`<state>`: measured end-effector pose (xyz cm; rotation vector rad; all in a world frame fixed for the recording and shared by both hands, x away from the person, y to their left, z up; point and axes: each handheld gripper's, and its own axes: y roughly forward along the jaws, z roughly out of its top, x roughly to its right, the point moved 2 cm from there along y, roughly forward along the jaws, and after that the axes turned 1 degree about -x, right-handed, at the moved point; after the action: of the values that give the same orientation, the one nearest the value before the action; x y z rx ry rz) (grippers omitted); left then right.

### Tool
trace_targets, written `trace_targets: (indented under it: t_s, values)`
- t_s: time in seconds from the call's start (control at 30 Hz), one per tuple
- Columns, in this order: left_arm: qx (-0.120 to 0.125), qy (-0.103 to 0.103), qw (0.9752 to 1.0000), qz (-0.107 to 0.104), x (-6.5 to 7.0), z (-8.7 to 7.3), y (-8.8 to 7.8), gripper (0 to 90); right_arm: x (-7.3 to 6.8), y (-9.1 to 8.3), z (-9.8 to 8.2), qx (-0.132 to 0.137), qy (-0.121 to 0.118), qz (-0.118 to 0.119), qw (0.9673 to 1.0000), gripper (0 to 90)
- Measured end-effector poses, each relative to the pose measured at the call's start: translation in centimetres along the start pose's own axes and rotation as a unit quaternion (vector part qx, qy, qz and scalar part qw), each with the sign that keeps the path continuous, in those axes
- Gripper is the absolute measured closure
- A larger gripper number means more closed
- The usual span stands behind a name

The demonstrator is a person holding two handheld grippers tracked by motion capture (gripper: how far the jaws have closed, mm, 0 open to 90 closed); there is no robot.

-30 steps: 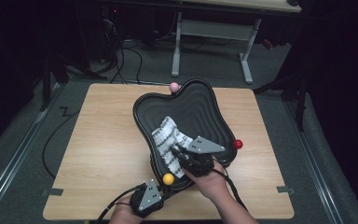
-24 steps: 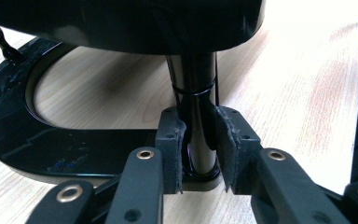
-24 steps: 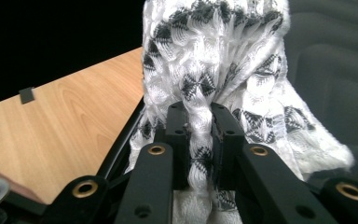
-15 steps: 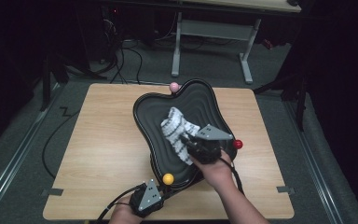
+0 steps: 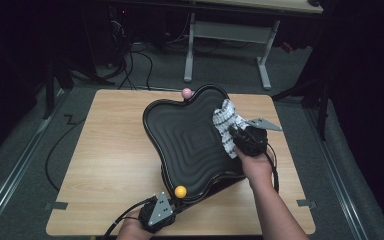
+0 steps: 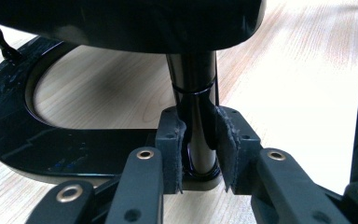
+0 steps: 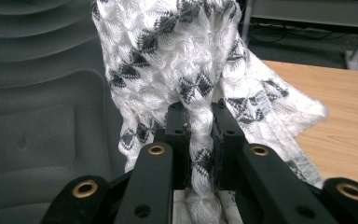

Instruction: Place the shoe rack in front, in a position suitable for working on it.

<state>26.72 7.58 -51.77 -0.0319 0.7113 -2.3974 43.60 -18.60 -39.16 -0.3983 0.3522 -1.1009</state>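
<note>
- Wiping in hand: right claw [image 5: 236, 131] clamped on the white patterned cloth [image 5: 226, 120], at the tray's [image 5: 180, 131] far-right rim.
- Left claw [image 6: 199, 151] pinches the tray's black post [image 6: 193, 93] at the near edge, steadying it on the worktop [image 5: 105, 150].
- Next, I'd judge: drag the cloth back across the ridges, pressing lightly.

Light wooden table with a black tray stand on it

The rectangular light wood-grain table [image 5: 105, 165] bears a black, glossy curved base [image 6: 9, 140], which rests flat on the wood; a black post [image 6: 193, 93] rises from it under a wavy-edged black tray [image 5: 185, 135]. The tray covers the table's middle and right part, while the left part is bare wood.
</note>
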Motion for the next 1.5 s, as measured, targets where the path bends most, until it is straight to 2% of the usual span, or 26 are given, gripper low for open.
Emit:
trace_targets:
  t_s: [0.07,0.13,0.2,0.23,0.27,0.3,0.37,0.43,0.53,0.67,0.73,0.77,0.8,0.9,0.97,1.1,1.2,1.23,1.33,1.4,1.5]
  values:
    - [0.0,0.0,1.0,0.0,0.0,0.0,0.0,71.2,-0.3,0.0,-0.1,0.001,-0.002,-0.001,1.0,79.8]
    - [0.0,0.001,1.0,0.0,0.0,0.0,0.0,71.2,-1.0,-0.1,-0.2,0.002,-0.009,0.014,0.9999,79.6]
    - [0.0,0.001,1.0,-0.001,0.0,0.0,0.0,71.2,-2.5,-0.2,-0.4,0.003,-0.022,0.034,0.9992,79.4]
    - [0.0,0.001,1.0,-0.001,0.0,0.0,0.0,71.2,-3.9,-0.3,-0.7,0.004,-0.036,0.049,0.9981,79.5]
    - [0.0,0.002,1.0,-0.001,0.0,0.0,0.0,71.2,-3.9,-0.3,-0.7,0.004,-0.036,0.049,0.9981,79.5]
    - [0.0,0.002,1.0,-0.001,0.0,0.0,0.0,71.2,-4.5,-0.3,-0.9,0.003,-0.043,0.056,0.9975,79.6]
    - [0.0,0.001,1.0,-0.001,0.0,0.0,0.0,71.2,-6.5,-0.4,-1.3,0.004,-0.052,0.083,0.9952,79.8]
    - [0.0,0.001,1.0,-0.001,0.0,0.0,0.0,71.2,-8.2,-0.6,-1.6,0.005,-0.059,0.107,0.9925,79.8]
    - [0.0,0.001,1.0,-0.001,0.0,0.0,0.0,71.2,-10.9,-0.7,-2.1,0.002,-0.079,0.142,0.9867,79.5]
    - [0.0,0.001,1.0,-0.001,0.0,0.0,0.0,71.3,-14.2,-0.9,-2.7,-0.007,-0.11,0.191,0.9754,79.4]
    - [0.0,0.002,1.0,-0.001,-0.1,0.0,0.0,71.2,-15.4,-1.0,-3.0,-0.009,-0.128,0.201,0.9711,79.1]
    - [0.0,0.002,1.0,-0.001,-0.1,0.0,0.0,71.2,-15.9,-1.1,-3.1,-0.006,-0.145,0.196,0.9697,79.1]
    - [-0.001,0.002,1.0,-0.001,-0.1,0.0,-0.1,71.2,-16.0,-1.1,-3.1,-0.005,-0.152,0.193,0.9694,79.1]
    - [0.0,0.001,1.0,-0.001,-0.1,0.0,-0.1,71.2,-15.5,-1.0,-2.8,-0.007,-0.143,0.193,0.9707,78.9]
    - [0.0,0.001,1.0,0.0,-0.1,0.0,-0.1,71.2,-14.4,-0.9,-2.4,-0.003,-0.14,0.173,0.9749,78.7]
    - [0.0,0.0,1.0,0.0,-0.1,0.0,-0.1,71.2,-10.7,-0.3,-1.2,-0.004,-0.099,0.138,0.9854,78.7]
    - [-0.001,0.001,1.0,0.0,-0.1,0.0,-0.1,71.2,-7.4,0.2,-0.2,-0.001,-0.07,0.098,0.9928,78.7]
    - [-0.002,0.001,1.0,0.0,-0.1,0.0,-0.1,71.2,-6.1,0.3,0.2,-0.002,-0.052,0.082,0.9953,78.7]
    - [-0.001,0.001,1.0,-0.001,-0.1,0.0,-0.1,71.3,-3.4,0.7,1.1,-0.005,-0.027,0.047,0.9985,78.6]
    - [-0.001,0.001,1.0,-0.001,-0.1,-0.1,-0.1,71.3,-2.0,0.9,1.7,-0.009,-0.02,0.023,0.9995,78.3]
    - [0.0,0.0,1.0,-0.002,-0.1,0.0,-0.1,71.3,-0.6,1.4,2.8,-0.013,-0.008,-0.001,0.9999,78.1]
